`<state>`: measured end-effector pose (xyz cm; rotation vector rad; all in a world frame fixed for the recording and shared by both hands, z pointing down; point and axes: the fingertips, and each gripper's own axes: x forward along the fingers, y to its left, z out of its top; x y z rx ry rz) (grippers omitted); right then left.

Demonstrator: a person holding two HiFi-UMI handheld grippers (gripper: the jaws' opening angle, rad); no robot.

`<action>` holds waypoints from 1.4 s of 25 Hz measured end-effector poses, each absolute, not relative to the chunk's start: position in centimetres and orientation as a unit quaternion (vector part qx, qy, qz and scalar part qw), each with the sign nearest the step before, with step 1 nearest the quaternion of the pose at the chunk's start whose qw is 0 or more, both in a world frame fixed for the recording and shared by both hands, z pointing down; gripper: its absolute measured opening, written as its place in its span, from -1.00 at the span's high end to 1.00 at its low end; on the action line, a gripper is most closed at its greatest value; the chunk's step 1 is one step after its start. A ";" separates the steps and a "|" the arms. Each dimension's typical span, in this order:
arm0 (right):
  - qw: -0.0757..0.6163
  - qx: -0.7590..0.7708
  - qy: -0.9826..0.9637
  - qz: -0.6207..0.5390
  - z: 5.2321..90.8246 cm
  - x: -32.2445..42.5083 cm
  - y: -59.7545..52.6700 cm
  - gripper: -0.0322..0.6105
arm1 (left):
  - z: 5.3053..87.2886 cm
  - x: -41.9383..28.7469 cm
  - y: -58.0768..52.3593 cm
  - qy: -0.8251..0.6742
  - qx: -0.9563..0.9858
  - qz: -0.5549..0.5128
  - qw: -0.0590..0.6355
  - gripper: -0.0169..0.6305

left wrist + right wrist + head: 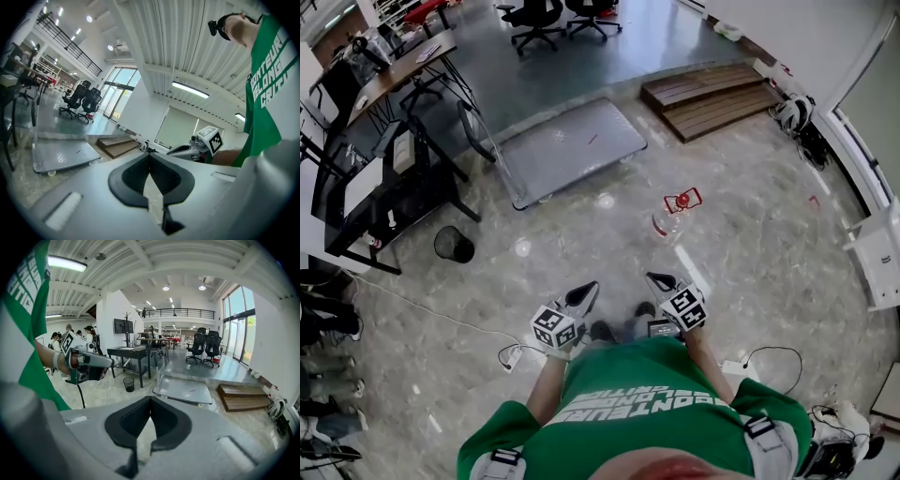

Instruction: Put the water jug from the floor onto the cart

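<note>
While both grippers hang low in front of the person's green shirt (pixel 647 394), I see the water jug (pixel 673 213) on the pale, glossy stone floor (pixel 750 253). It is ahead of the right gripper (pixel 660 279) and nothing touches it. The jug is of clear plastic, so the floor shows through its body. At its far end it has a red cap with a red handle (pixel 682 200) around it. It seems to lie tilted and not upright, but from the head view I cannot tell this for sure.

The cart (pixel 572 145) is a flat grey platform on small wheels, with a push bar (pixel 478 131) at its left end. It stands farther away and to the left of the jug, well apart from it. Some low wooden steps (pixel 712 98) are beyond the jug on the right, and a black waste bin (pixel 453 244) stands far to the left.

The left gripper (pixel 584 296) has its jaws pressed together at the tips, and only floor shows in the gap under them. The right gripper is clenched in the same way, also with nothing between its jaws.
</note>
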<state>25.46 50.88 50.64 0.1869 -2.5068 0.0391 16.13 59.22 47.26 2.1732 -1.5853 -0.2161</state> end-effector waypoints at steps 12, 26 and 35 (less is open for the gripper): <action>0.310 0.055 -0.949 0.010 51.2 23.3 46.1 0.93 | 47.6 15.2 54.6 -0.576 0.781 -0.068 0.229 0.92; 0.297 0.077 -0.951 0.017 50.7 22.9 34.6 0.92 | 46.7 15.2 43.0 -0.558 0.798 -0.044 0.224 0.92; 0.283 0.097 -0.954 0.022 50.8 24.7 27.9 0.92 | 46.5 16.8 36.3 -0.544 0.810 -0.030 0.216 0.92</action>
